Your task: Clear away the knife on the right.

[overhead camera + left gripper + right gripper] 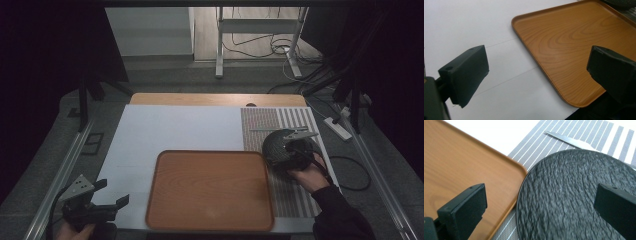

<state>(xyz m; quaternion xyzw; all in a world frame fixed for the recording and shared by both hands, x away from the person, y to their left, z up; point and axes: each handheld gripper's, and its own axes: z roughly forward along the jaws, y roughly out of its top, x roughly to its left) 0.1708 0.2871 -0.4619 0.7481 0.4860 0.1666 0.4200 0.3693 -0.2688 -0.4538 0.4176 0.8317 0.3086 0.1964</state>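
Black, rough-textured round plate [579, 195] lies on the grey-and-white striped placemat [574, 137] at the right of the white tabletop [175, 130], its rim just beside the right edge of the rectangular wooden tray [210, 190], with a slim silver knife [566, 138] on the mat beyond it. Right gripper [295, 145] hovers over the plate, its jaws spread apart and clamped on nothing. Left gripper [107, 200] is held near the tray's near-left corner, jaws likewise apart, above the bare tabletop.
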